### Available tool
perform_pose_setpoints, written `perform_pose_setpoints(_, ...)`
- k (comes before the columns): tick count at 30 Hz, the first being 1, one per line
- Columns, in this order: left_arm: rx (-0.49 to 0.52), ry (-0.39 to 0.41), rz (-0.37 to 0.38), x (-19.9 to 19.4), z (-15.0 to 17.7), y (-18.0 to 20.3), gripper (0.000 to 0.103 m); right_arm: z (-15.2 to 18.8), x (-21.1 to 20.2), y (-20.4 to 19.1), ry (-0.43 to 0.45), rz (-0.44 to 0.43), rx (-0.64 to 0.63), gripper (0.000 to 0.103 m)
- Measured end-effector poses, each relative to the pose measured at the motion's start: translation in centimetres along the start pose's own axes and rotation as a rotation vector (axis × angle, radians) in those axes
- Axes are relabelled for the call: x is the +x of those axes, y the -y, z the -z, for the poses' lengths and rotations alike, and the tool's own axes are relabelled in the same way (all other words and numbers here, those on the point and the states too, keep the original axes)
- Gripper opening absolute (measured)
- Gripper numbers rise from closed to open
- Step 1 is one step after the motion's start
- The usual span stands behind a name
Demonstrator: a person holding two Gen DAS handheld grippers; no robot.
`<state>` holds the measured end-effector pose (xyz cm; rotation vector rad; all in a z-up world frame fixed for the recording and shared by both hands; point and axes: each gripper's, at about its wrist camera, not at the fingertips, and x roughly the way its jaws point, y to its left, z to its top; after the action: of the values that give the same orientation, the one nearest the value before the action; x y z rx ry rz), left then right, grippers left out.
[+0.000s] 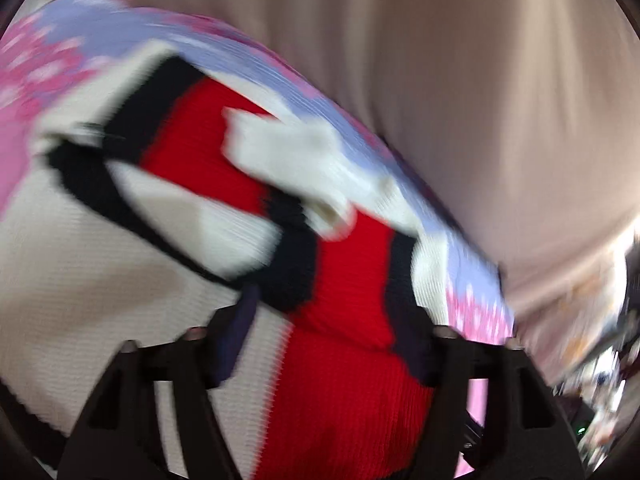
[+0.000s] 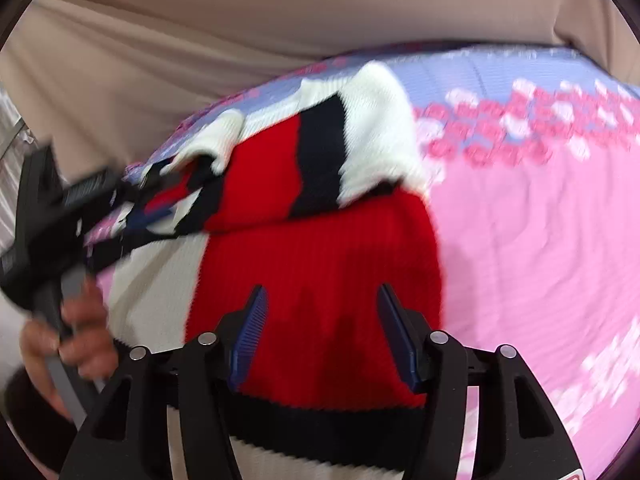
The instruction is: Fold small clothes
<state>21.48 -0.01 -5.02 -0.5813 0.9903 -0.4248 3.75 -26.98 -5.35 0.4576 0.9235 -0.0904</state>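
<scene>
No containers in either view, just a bed surface. Sweater [image 2: 320,248] lies on a pink and lilac patterned bedsheet [image 2: 540,240], folded over on itself, upper layer overlapping the lower. Beige fabric backdrop [image 2: 200,60] behind the sheet.

Sweater: ribbed knit, colour-blocked red, white and black/navy. In right wrist view the lower layer is red in the middle, white to the left, with a dark band and white rib along the near edge. Upper layer shows red, a black stripe, then white. A white cuff [image 1: 280,148] lies across the red panel in left wrist view; that frame has heavy motion blur, so detail is poor.

My right gripper [image 2: 320,336]: released, blue pads [image 2: 248,332] apart, straddling the red panel of the lower layer, no pinch visible. Cannot tell if the tips touch the knit.

My left gripper [image 1: 324,344]: jaws apart above the sweater, red and white knit showing between the fingers, nothing clamped. From the right wrist view it sits at the left edge of the sweater, and my hand [image 2: 68,340] wraps its handle.
</scene>
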Motion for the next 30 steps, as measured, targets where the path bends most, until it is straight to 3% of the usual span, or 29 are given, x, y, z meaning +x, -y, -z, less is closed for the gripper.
perform_pose_setpoints(4, -0.164, 0.088, -0.088, -2.2, -3.9, -4.8, 0.078, -4.0, 2.1, -1.6, 0.017, -0.065, -0.043, 0.069)
perform_pose_setpoints(8, -0.295, 0.081, -0.166, -1.3, -6.6, -9.5, 0.077, -8.2, 6.5, -8.1, 0.048, -0.014, -0.262, 0.071)
perform_pose_setpoints(11, -0.381, 0.066, -0.157, -0.5, -7.4, -11.2, 0.065, -9.7, 11.1, -13.0, 0.036, 0.056, -0.467, 0.072)
perform_pose_setpoints(13, -0.381, 0.055, -0.175, -0.3, -7.7, -11.6, 0.055, -9.6, 13.8, -15.4, 0.025, 0.134, -0.589, 0.072)
perform_pose_setpoints(15, -0.367, 0.048, -0.216, -0.5, -7.8, -11.7, 0.036, -9.3, 16.0, -16.5, 0.023, 0.176, -0.651, 0.070)
perform_pose_setpoints(17, -0.358, 0.047, -0.248, -0.5, -8.1, -11.8, 0.030, -10.4, 16.3, -16.1, 0.010, 0.128, -0.571, 0.028)
perform_pose_setpoints(18, -0.359, 0.044, -0.249, -0.9, -8.3, -12.5, 0.028, -11.6, 15.4, -15.1, 0.018, 0.071, -0.456, 0.009)
perform_pose_setpoints(20, -0.363, 0.036, -0.241, -1.3, -8.7, -12.8, 0.028, -13.3, 12.3, -11.3, 0.070, -0.107, -0.159, 0.007)
perform_pose_setpoints(23, -0.367, 0.025, -0.219, -1.4, -8.3, -13.0, 0.029, -11.8, 10.2, -5.0, 0.044, -0.288, 0.194, 0.008)
perform_pose_setpoints(25, -0.364, 0.040, -0.215, -1.5, -7.6, -12.6, 0.033, -9.1, 10.7, -2.2, -0.010, -0.256, 0.279, 0.016)
perform_pose_setpoints(27, -0.377, 0.049, -0.199, -1.7, -7.1, -12.3, 0.048, -7.7, 11.5, -1.1, -0.052, -0.201, 0.270, 0.017)
perform_pose_setpoints(29, -0.403, 0.071, -0.193, -1.7, -6.9, -12.0, 0.055, -7.2, 11.6, 0.0, -0.061, -0.213, 0.306, 0.019)
perform_pose_setpoints(30, -0.409, 0.074, -0.199, -1.4, -7.1, -11.8, 0.055, -7.5, 11.3, 0.3, -0.046, -0.214, 0.310, 0.028)
